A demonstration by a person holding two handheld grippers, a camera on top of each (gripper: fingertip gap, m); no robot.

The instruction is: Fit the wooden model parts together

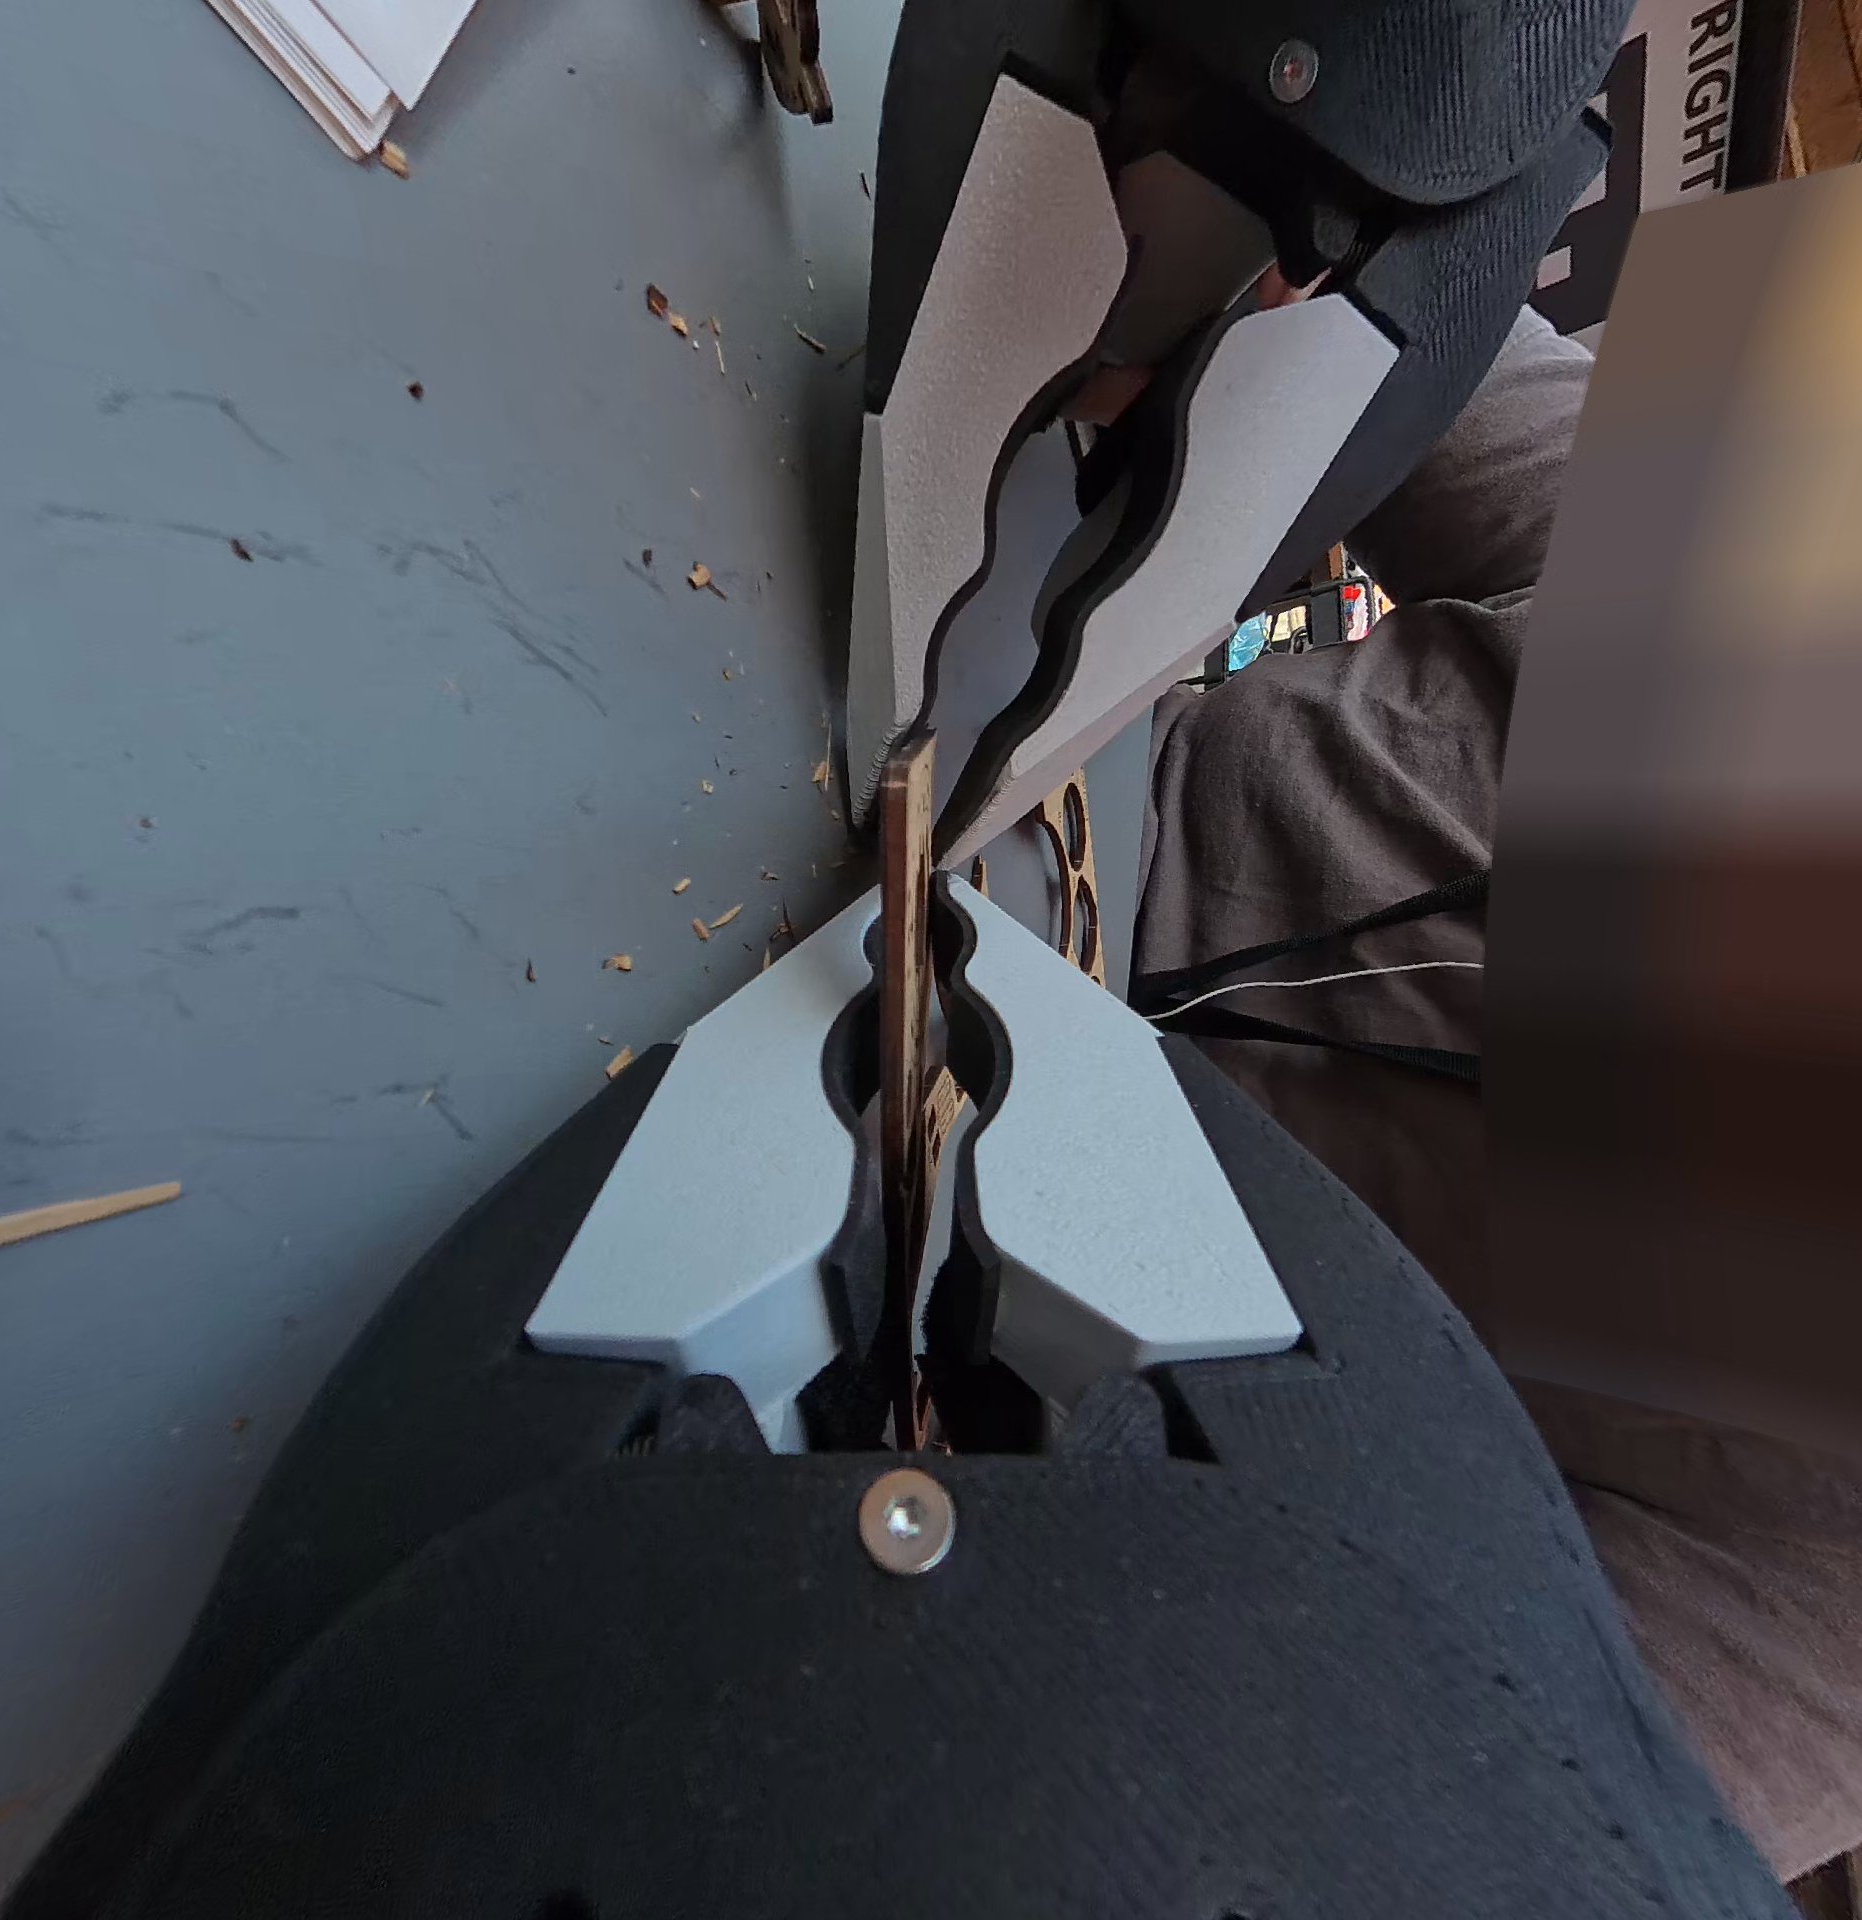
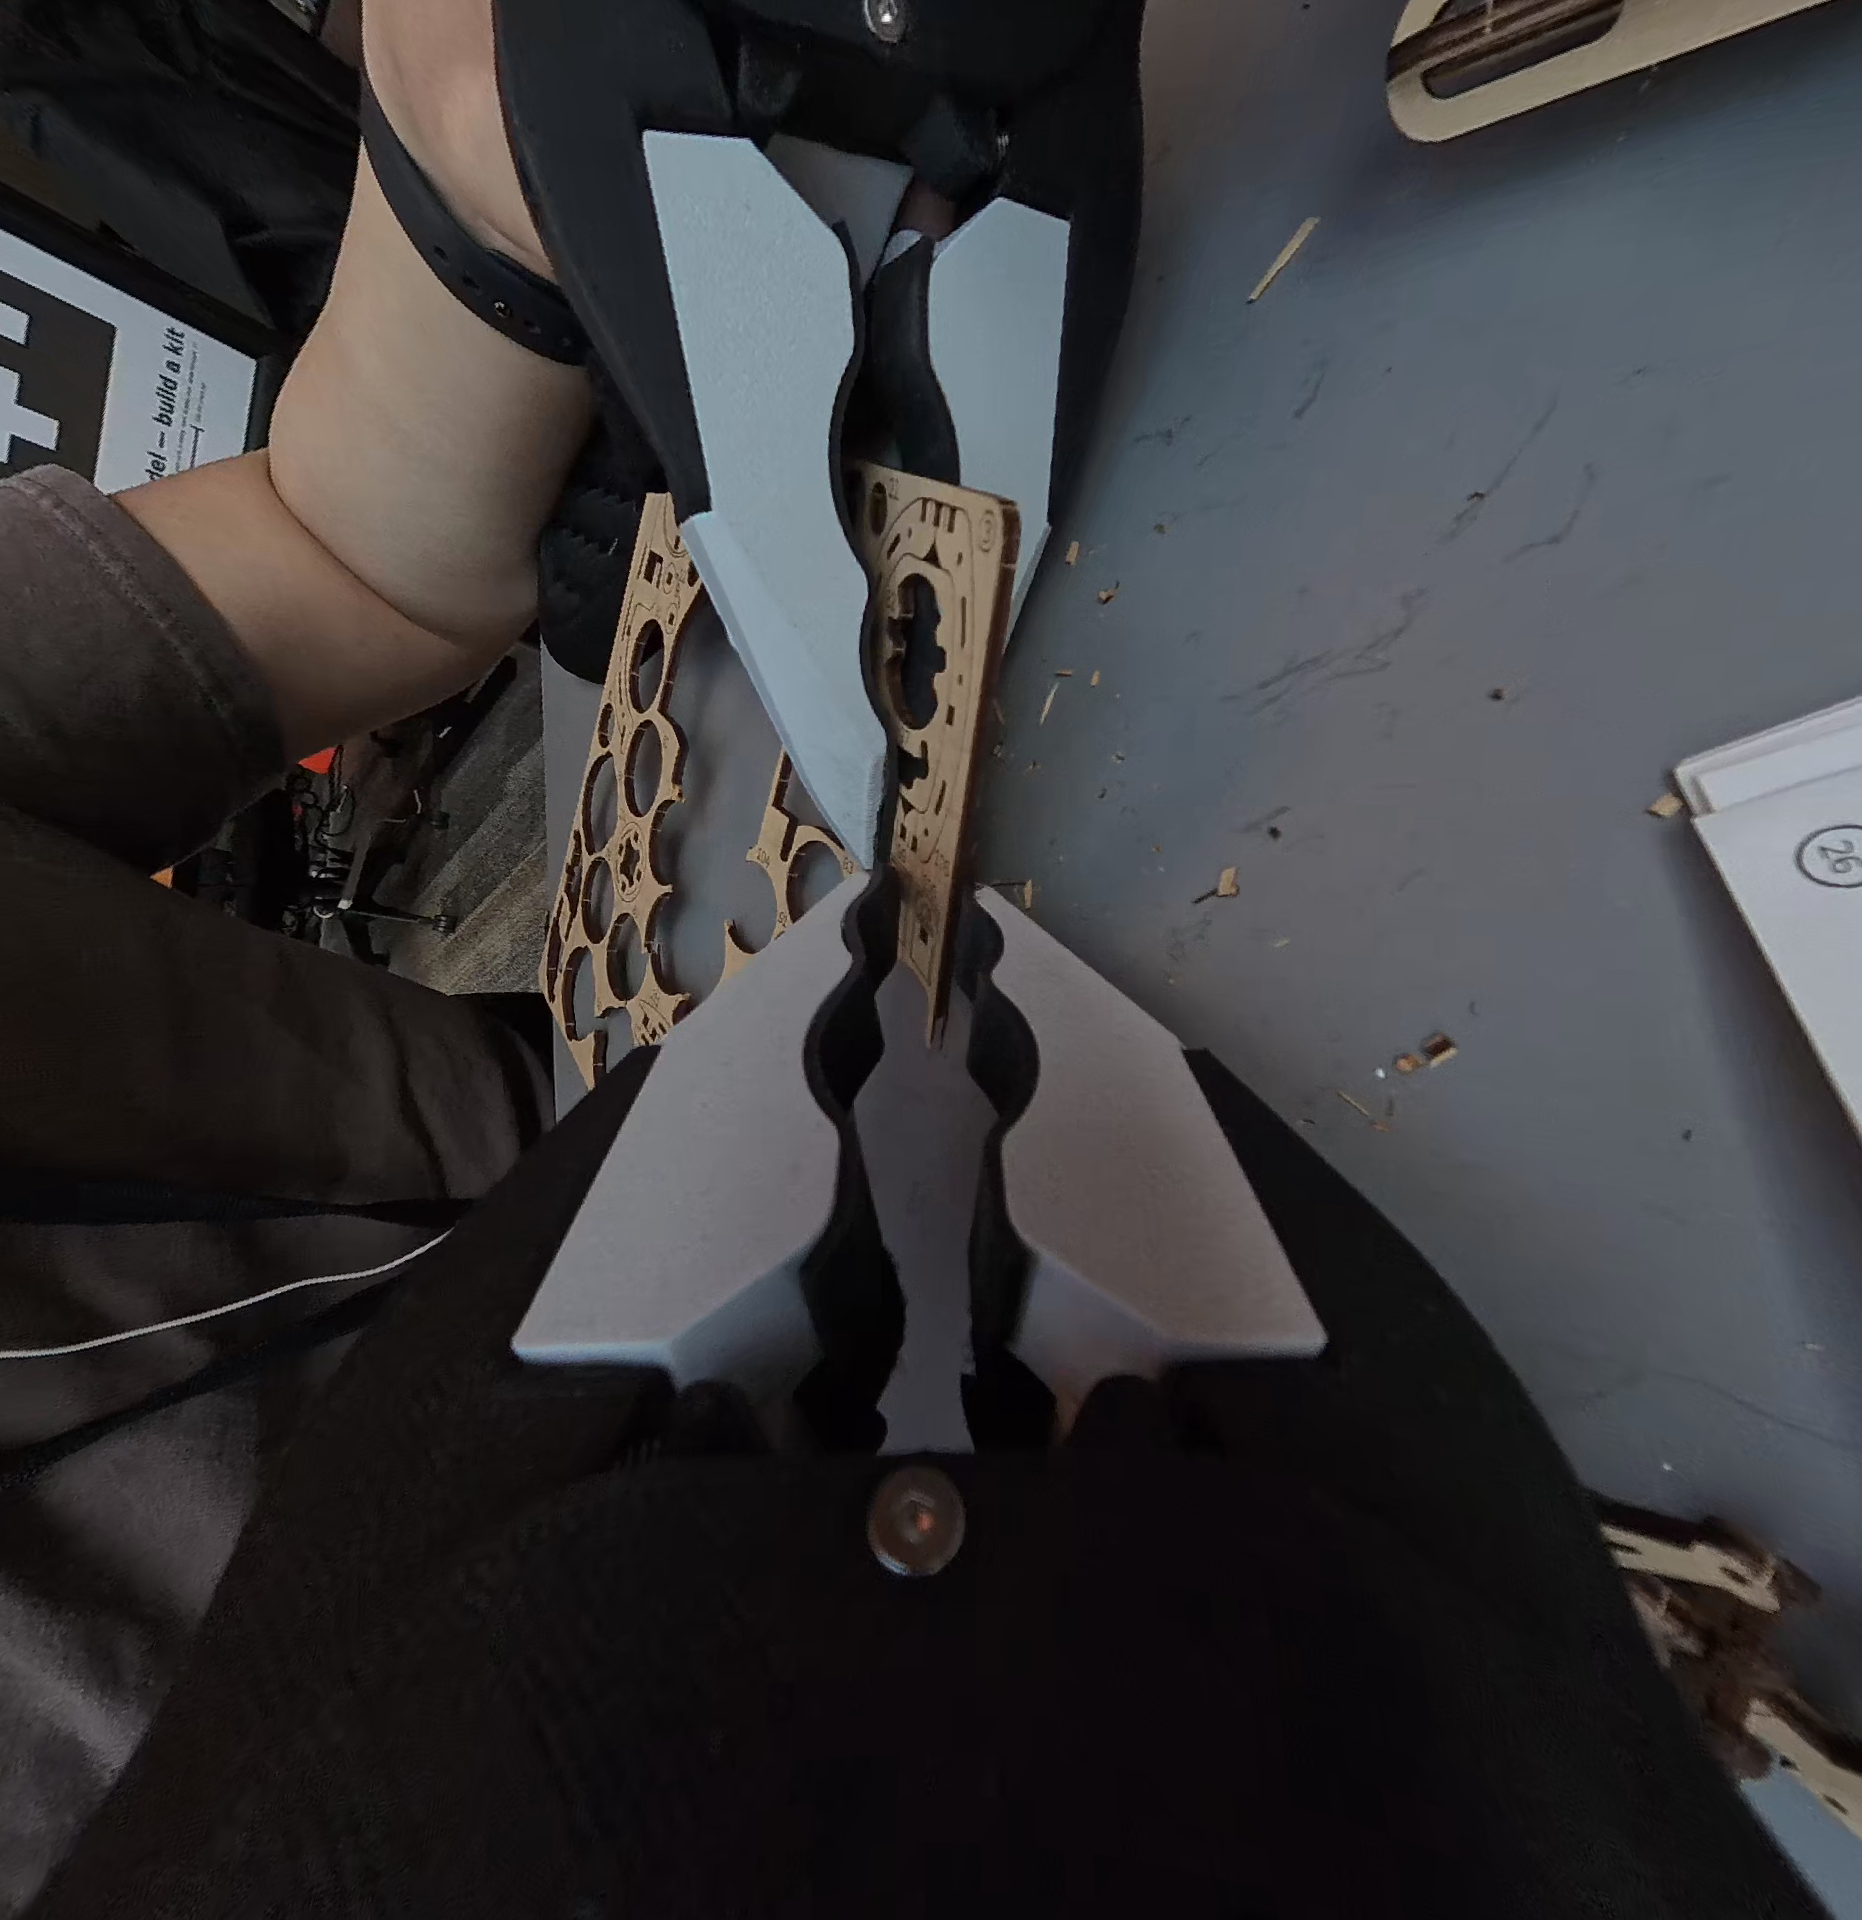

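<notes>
A thin laser-cut wooden sheet [image 2: 937, 644] with cut-out part shapes stands on edge above the grey table [image 2: 1426, 623]. My left gripper [image 1: 906, 904] is shut on it; the sheet [image 1: 906, 1039] runs edge-on between its white pads. My right gripper [image 2: 922, 914] faces the left one tip to tip. Its jaws are slightly apart, with the sheet's free end between the fingertips. In the left wrist view the right gripper [image 1: 922, 800] comes down from above onto the sheet's far end.
A second wooden sheet [image 2: 636, 831] with round holes lies at the table edge by a person's arm. A white booklet [image 2: 1820, 883] lies to the right and a part-built wooden model [image 2: 1716, 1631] near it. Wood chips [image 1: 698, 582] litter the table.
</notes>
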